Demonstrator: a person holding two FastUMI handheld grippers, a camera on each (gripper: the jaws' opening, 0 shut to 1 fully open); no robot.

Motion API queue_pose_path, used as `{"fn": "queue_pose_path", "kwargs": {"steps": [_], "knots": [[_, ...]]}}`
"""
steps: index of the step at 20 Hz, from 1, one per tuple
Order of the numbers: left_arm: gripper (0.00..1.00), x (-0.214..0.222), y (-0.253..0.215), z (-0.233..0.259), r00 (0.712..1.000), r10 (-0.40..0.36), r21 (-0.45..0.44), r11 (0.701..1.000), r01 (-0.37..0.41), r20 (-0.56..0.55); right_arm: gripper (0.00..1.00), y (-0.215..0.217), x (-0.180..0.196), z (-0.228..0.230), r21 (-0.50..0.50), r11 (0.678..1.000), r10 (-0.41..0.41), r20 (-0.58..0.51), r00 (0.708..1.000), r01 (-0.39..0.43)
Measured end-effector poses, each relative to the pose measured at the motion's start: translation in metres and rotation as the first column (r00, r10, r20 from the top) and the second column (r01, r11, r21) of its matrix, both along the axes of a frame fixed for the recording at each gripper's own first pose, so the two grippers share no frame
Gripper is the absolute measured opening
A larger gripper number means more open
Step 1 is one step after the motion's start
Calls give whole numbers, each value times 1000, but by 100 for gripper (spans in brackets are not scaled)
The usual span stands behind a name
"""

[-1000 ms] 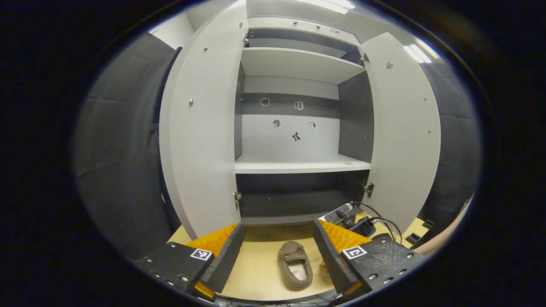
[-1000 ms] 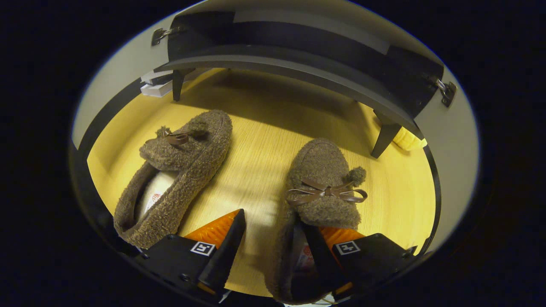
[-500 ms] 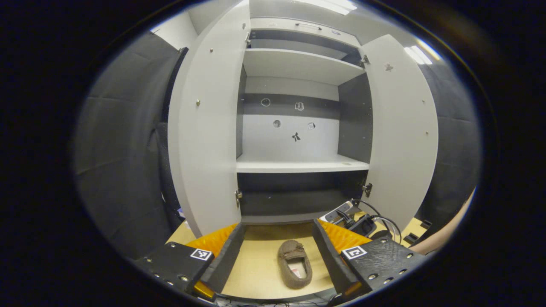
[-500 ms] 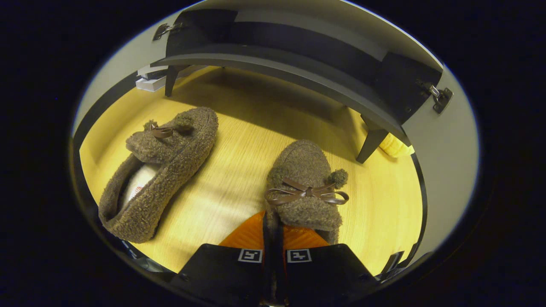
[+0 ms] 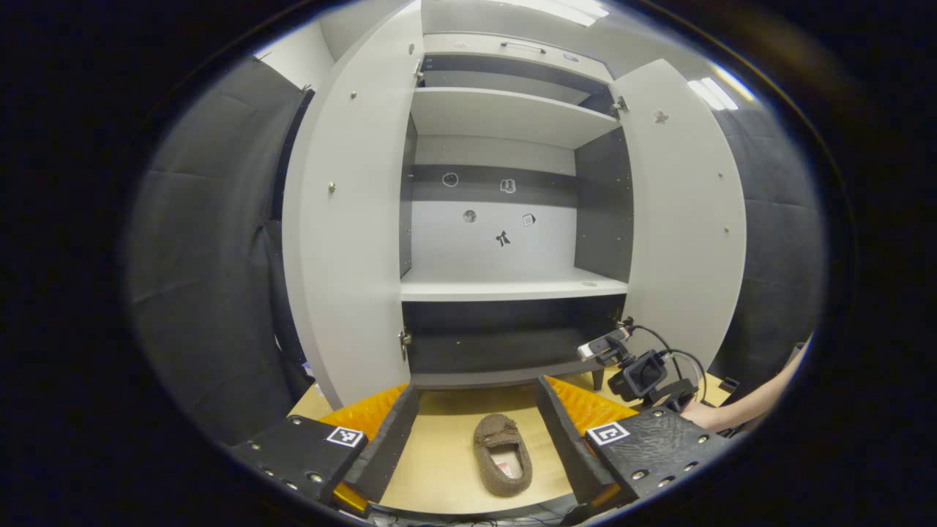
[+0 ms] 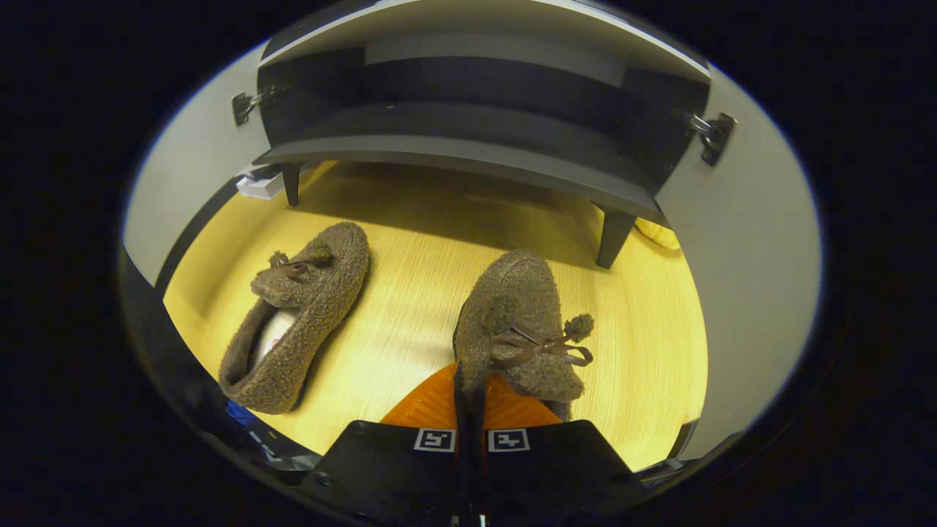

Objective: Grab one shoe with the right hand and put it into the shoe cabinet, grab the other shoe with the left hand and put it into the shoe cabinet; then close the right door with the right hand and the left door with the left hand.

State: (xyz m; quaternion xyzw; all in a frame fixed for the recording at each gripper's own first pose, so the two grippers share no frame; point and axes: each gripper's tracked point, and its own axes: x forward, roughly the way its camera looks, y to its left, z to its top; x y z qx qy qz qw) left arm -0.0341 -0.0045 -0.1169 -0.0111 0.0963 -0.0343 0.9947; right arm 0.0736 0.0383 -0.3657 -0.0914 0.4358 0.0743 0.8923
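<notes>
A yellow wood-grain table (image 6: pixel 410 293) is seen under a grey shoe cabinet (image 5: pixel 505 285) on dark legs, backed by black cloth. Both cabinet doors, left door (image 5: pixel 344 241) and right door (image 5: pixel 684 227), are swung wide open; the shelves inside are bare of shoes. The right tongs (image 6: pixel 471 410) are clenched on the heel edge of the right-hand brown fuzzy shoe (image 6: pixel 523 322), toe pointed at the cabinet, bow on top; whether it is lifted off the table cannot be told. The other shoe (image 6: pixel 296 322) is lying on the table in front of the cabinet, off to the left of the held one, well apart from it. The left tongs (image 5: pixel 476 417) are held released, facing the cabinet, with that shoe (image 5: pixel 501 454) seen between the fingers, not touched. A forearm (image 5: pixel 739 410) is visible near the right door's lower edge.
</notes>
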Motion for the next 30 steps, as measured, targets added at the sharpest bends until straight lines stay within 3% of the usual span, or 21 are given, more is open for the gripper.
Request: {"fn": "queue_pose_path", "kwargs": {"steps": [3, 4, 11, 16, 21, 23, 27, 30], "knots": [[94, 1, -4, -2, 1000, -2, -4, 1000, 2, -10, 2, -1, -14, 22, 51, 999, -18, 19, 1000, 17], [100, 2, -5, -1, 1000, -3, -5, 1000, 3, -9, 2, 0, -20, 30, 71, 997, -20, 28, 999, 18], [100, 11, -14, 0, 1000, -22, 24, 999, 22, 2, 2, 6, -62, 95, 164, 986, -32, 70, 997, 20], [100, 14, -24, 1, 999, -37, 29, 999, 37, 3, 2, 16, -72, 153, 217, 976, 12, 109, 994, -35], [100, 11, -31, 1, 999, -50, 42, 998, 50, 6, 2, 39, -52, 219, 246, 962, 65, 213, 975, -118], [94, 8, -32, 3, 999, -53, 49, 997, 53, 7, 2, 46, -38, 241, 249, 958, 80, 250, 965, -144], [94, 1, -29, 4, 999, -46, 61, 997, 45, 11, 2, 51, -8, 272, 212, 961, 111, 286, 952, -176], [94, -3, -25, 8, 999, -39, 63, 997, 38, 18, 0, 49, 17, 303, 159, 966, 138, 352, 926, -204]]}}
